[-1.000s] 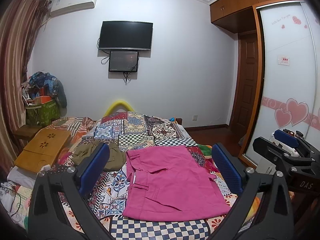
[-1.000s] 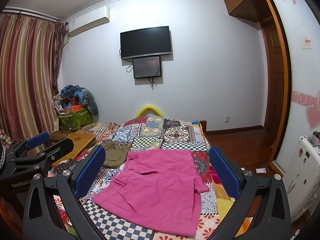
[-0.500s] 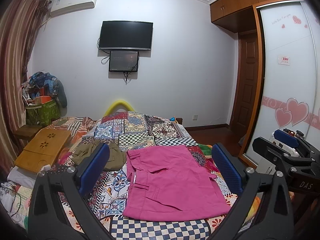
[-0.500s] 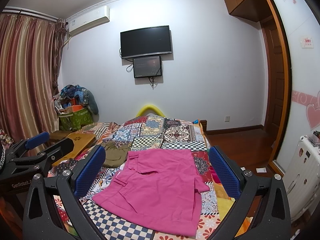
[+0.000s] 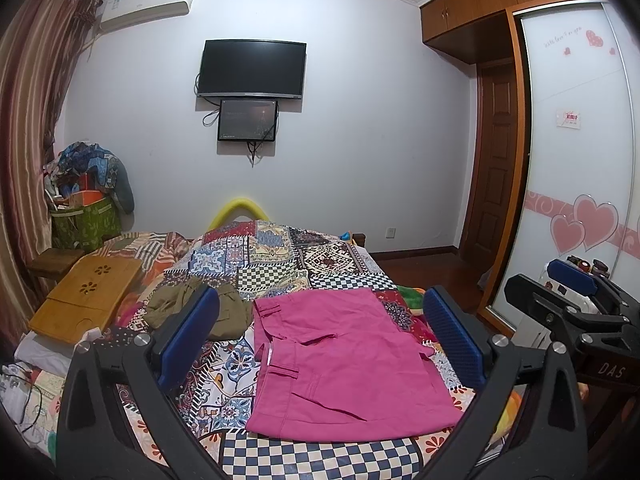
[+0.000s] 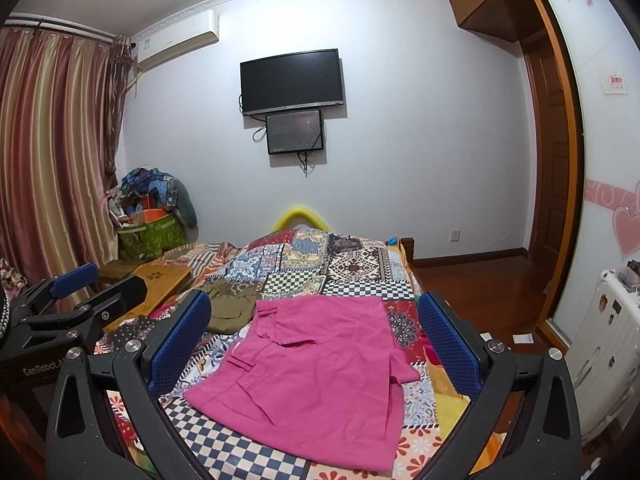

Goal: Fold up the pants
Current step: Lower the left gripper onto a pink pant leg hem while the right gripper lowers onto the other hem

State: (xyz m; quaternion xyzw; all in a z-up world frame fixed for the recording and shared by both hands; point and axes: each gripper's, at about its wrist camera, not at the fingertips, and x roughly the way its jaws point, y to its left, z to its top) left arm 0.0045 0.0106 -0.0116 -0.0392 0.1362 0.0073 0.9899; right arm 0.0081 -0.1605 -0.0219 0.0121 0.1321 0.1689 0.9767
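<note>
Pink cotton pants (image 5: 340,360) lie unmoved on the patchwork bed (image 5: 256,256); both grippers' jaws still gape empty, folding unstarted.

I am in a home bedroom; a quilted bed (image 5: 280,256), wall television (image 5: 252,69), wardrobe (image 5: 576,160), curtains (image 6: 52,140) surround me.

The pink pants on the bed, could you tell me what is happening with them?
A person holds two grippers above the patchwork bedspread, both with jaws open and empty. The pink pants lie flat, already folded over, untouched. The left gripper and right gripper hover near them. An olive garment lies beside them.
</note>
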